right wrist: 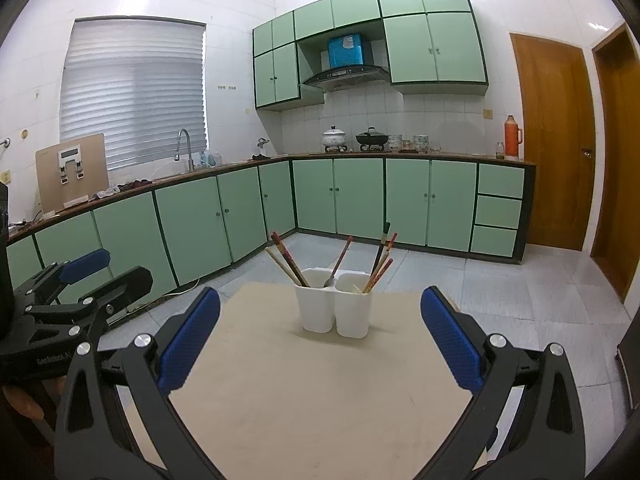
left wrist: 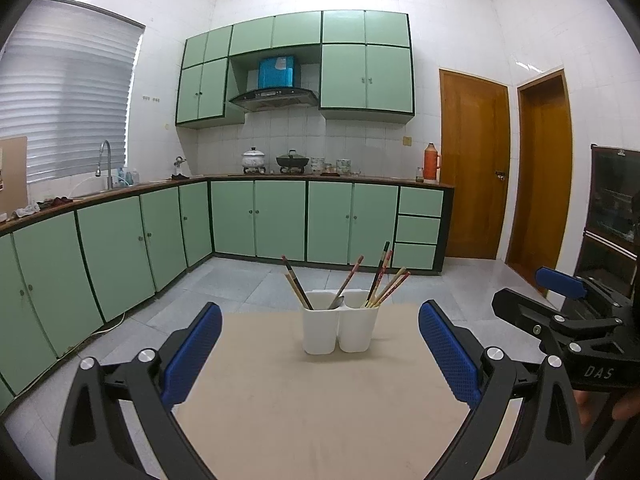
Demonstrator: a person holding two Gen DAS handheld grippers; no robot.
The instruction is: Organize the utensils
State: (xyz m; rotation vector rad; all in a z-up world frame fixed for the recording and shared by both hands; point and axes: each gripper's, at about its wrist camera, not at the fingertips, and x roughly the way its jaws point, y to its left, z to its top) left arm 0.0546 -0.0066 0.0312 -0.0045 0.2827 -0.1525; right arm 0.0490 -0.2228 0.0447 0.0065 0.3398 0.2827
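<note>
Holder (left wrist: pixel 340 330), white, two compartments, chopsticks (left wrist: pixel 386 286) upright

White two-compartment holder (left wrist: pixel 340 330) on a plain beige surface (left wrist: pixel 320 400). Chopsticks (left wrist: pixel 298 286) in tan, dark brown and red-patterned finishes; silver spoon (left wrist: pixel 337 303) among them. Left tool (left wrist: pixel 320 354) and right tool (right wrist: pixel 320 338): black frames, blue cross-hatched pads (left wrist: pixel 194 356), silver bolts. Mint-green cabinets (left wrist: pixel 280 220) edged in dark green, white wall tiles (left wrist: pixel 448 40), pale grey floor (left wrist: pixel 240 280), orange-brown doors (left wrist: pixel 474 168), orange thermos (left wrist: pixel 431 163), blue box (left wrist: pixel 278 72).
</note>
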